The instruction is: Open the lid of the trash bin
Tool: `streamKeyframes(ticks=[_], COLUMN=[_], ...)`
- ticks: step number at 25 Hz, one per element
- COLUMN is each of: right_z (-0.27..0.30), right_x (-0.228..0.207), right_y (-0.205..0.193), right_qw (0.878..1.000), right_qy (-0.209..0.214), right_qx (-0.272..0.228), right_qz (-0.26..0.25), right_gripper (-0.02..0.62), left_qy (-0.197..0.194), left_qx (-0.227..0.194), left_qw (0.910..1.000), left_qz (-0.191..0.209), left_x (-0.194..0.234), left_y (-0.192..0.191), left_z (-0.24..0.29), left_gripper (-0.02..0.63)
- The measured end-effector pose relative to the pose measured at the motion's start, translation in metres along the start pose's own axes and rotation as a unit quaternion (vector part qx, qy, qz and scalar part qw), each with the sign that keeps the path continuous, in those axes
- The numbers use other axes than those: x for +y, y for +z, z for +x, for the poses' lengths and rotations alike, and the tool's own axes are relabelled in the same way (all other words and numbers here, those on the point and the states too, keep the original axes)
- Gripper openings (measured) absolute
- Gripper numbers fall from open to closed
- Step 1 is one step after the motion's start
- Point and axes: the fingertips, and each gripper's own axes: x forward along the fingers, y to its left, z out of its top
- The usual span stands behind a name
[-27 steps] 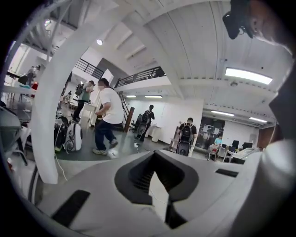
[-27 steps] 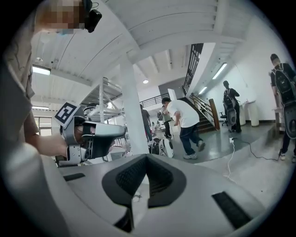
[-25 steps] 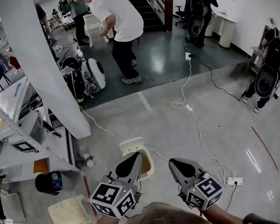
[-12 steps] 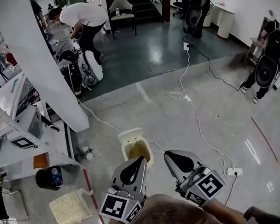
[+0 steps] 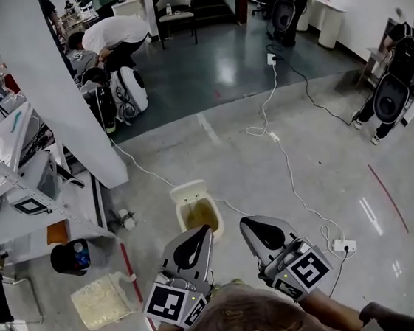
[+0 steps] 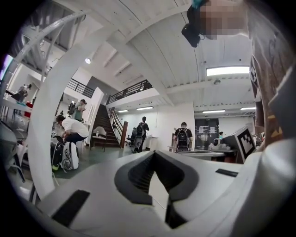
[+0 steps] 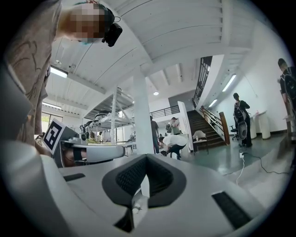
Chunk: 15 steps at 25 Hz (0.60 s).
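Beyond left hand-held gripper (image 5: 203,232), bin (image 5: 189,194), apparently open

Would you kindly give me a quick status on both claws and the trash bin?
Left claw shut, empty. Right claw shut, empty. Trash bin on floor just ahead, untouched. White cable on floor to its right, clear of the approach.

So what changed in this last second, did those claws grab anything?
No. The person in the white shirt bent down. The left gripper drew back, no longer overlapping the trash bin. The bin stayed put; both grippers, right gripper included, stayed shut and empty.
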Motion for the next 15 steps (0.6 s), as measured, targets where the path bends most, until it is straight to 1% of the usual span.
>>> streamKeyframes(ticks=[2, 4, 8, 15], right_z=[-0.002, -0.003, -0.004, -0.004], right_x=[-0.003, -0.003, -0.001, 0.000], right_y=[0.001, -0.002, -0.001, -0.007], right_qw=[1.000, 1.000, 1.000, 1.000], right_qy=[0.000, 0.003, 0.012, 0.028], right_qx=[-0.007, 0.001, -0.008, 0.008], right_qz=[-0.003, 0.000, 0.004, 0.003], right_gripper=[0.026, 0.026, 0.025, 0.025], left_qy=[0.000, 0.000, 0.003, 0.006], left_qx=[0.003, 0.005, 0.012, 0.019], left_qw=[1.0000, 1.0000, 0.9999, 0.9998], left_qz=[-0.001, -0.002, 0.002, 0.006], left_x=[-0.003, -0.005, -0.007, -0.013], left_y=[-0.003, -0.004, -0.005, -0.008], left_z=[0.000, -0.001, -0.002, 0.003], left_gripper=[-0.008, -0.008, -0.008, -0.008])
